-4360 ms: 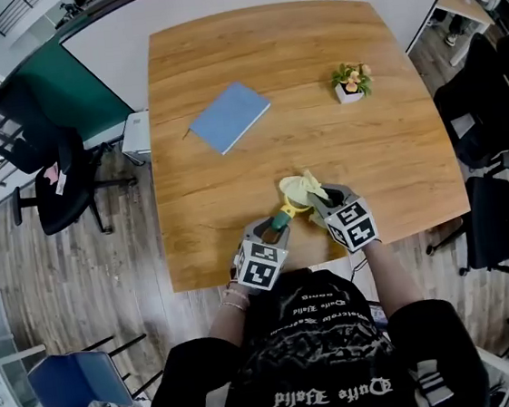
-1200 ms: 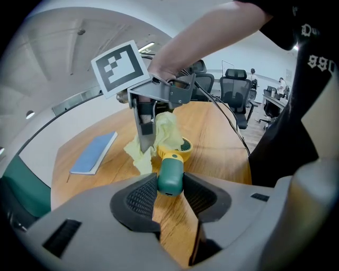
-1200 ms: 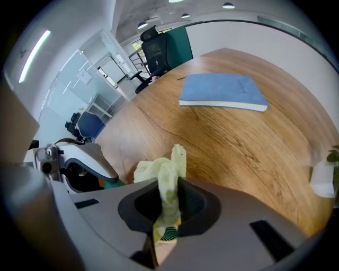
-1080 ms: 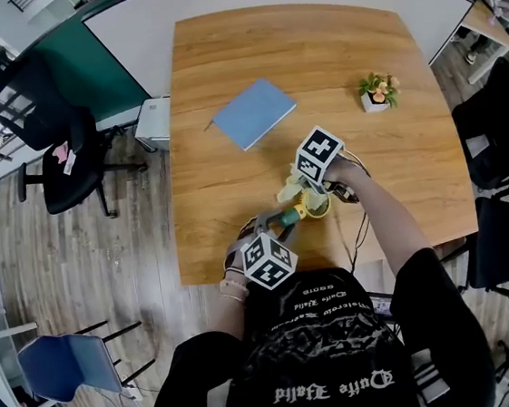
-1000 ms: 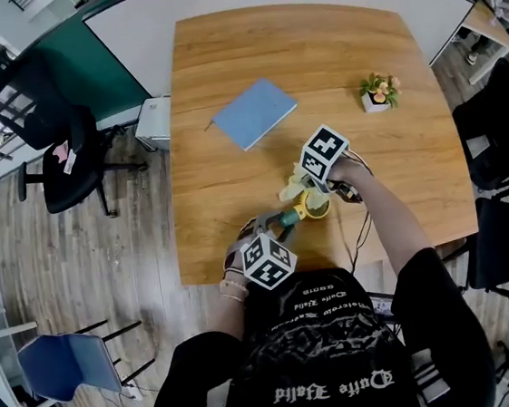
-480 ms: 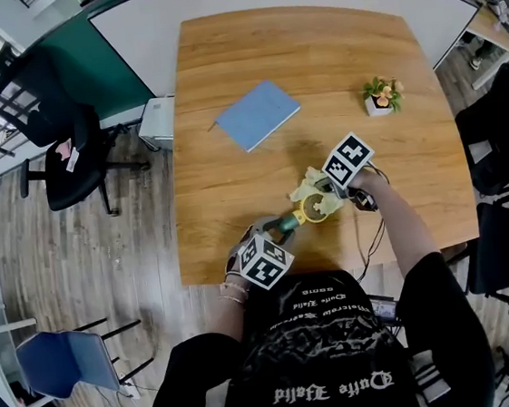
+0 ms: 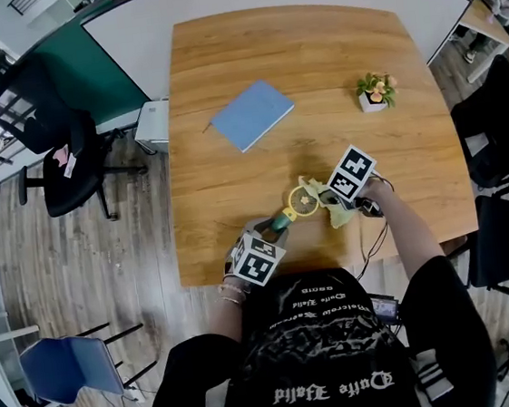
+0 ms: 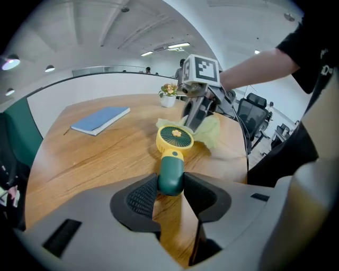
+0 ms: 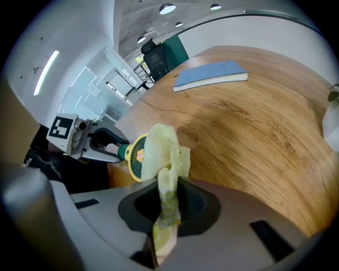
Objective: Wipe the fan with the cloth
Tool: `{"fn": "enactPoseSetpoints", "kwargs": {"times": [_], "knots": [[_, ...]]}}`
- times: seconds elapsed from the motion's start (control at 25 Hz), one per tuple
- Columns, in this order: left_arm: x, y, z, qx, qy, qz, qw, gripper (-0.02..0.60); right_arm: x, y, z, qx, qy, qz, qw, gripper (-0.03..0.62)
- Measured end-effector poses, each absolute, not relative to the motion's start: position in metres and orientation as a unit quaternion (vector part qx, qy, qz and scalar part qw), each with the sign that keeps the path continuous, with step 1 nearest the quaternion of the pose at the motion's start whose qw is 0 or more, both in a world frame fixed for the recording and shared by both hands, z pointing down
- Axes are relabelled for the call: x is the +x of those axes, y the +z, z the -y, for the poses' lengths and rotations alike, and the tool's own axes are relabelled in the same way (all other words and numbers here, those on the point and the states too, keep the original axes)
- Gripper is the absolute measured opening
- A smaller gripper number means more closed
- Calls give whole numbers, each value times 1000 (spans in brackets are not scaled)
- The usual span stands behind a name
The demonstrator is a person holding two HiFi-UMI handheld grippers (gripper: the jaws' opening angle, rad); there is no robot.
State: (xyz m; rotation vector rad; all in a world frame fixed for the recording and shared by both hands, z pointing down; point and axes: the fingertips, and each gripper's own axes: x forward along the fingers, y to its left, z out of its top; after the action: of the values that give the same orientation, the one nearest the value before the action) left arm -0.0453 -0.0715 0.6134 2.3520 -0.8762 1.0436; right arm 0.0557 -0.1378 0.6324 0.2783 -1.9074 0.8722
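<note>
Between the fingers (image 8: 139,197) of my left gripper (image 8: 170,186) sits the dark green handle of the fan (image 8: 175,140). They are part-way closed and clamped on it from both sides. The yellow head points away from my fingertips, its grille facing up and toward me. Whether the head rests on the table (image 7: 313,73) or hangs just over it, I cannot tell.

My right gripper (image 9: 168,206) is closed tight on the cloth (image 9: 165,151), with its fingers (image 9: 198,209) pinching a thin fold of it. The free end rises past the fingertips and flops over the near edge of the fan head, which lies just beyond them and to their left. From my left fingers, the right gripper stands at the head's far rim, with the cloth bunched behind it.

I judge the wiping to be under way, with the cloth at the rim and not yet across the whole grille. The next move calls for a firm hold on the handle while my right fingers drag the cloth over the face. The pinch must stay tight so the cloth does not slip out.

Farther out lie a blue notebook (image 7: 252,114) and a small potted plant (image 7: 373,90), both well apart from my fingers.
</note>
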Motion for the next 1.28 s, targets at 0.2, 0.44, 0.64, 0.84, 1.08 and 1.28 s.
{"fn": "enactPoseSetpoints", "kwargs": {"times": [0.2, 0.44, 0.64, 0.84, 1.08, 1.28], "knots": [[-48, 614, 76, 842, 382, 317, 211, 175, 51, 634, 130, 119, 363, 794, 472, 48], [-45, 616, 70, 838, 393, 314, 212, 175, 52, 630, 120, 119, 360, 796, 471, 46], [-42, 620, 71, 830, 382, 333, 232, 173, 47, 630, 112, 152, 388, 794, 442, 48], [-40, 620, 70, 826, 385, 339, 232, 173, 39, 630, 100, 185, 461, 790, 359, 48], [-33, 620, 76, 820, 381, 350, 246, 173, 22, 629, 97, 246, 516, 779, 259, 48], [-26, 622, 75, 819, 385, 351, 241, 172, 20, 630, 98, 264, 534, 769, 231, 48]]}}
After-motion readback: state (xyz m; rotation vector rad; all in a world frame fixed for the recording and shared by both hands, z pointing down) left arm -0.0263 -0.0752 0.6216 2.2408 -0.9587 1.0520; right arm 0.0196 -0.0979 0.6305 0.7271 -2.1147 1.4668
